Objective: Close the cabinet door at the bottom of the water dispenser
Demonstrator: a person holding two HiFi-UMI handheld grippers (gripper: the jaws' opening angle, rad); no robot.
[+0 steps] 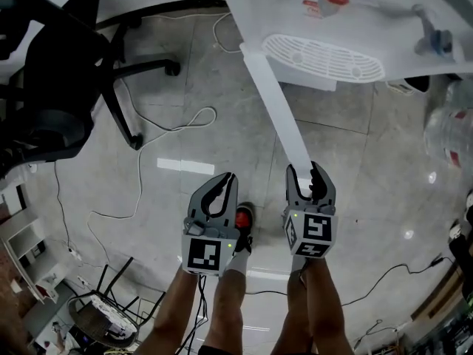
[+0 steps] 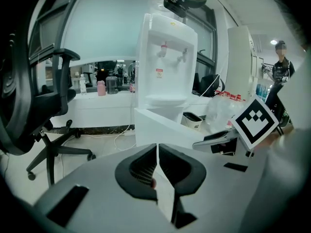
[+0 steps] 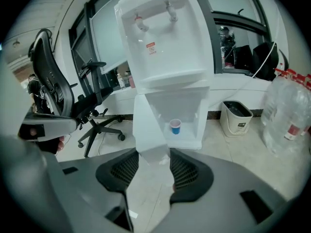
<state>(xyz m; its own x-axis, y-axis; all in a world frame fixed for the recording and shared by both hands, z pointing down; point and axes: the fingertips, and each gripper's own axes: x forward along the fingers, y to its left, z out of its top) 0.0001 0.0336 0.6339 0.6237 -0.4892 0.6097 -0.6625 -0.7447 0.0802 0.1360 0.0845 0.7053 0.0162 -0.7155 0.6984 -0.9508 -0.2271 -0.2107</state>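
Observation:
The white water dispenser (image 3: 165, 38) stands ahead, its drip tray (image 1: 325, 58) showing in the head view. Its bottom cabinet door (image 1: 277, 102) is swung out toward me, seen edge-on as a long white strip. My right gripper (image 1: 308, 174) has the door's free end (image 3: 151, 144) between its pads, which touch it on both sides. A blue cup (image 3: 175, 126) stands inside the open cabinet. My left gripper (image 1: 224, 187) hovers shut and empty to the left of the door (image 2: 165, 127), apart from it.
A black office chair (image 1: 59, 72) stands at the left, with cables (image 1: 177, 124) trailing on the tiled floor. A large water bottle (image 3: 286, 115) and a small waste bin (image 3: 236, 115) sit to the dispenser's right. My shoe (image 1: 244, 217) is below the grippers. A person (image 2: 282, 67) stands far off.

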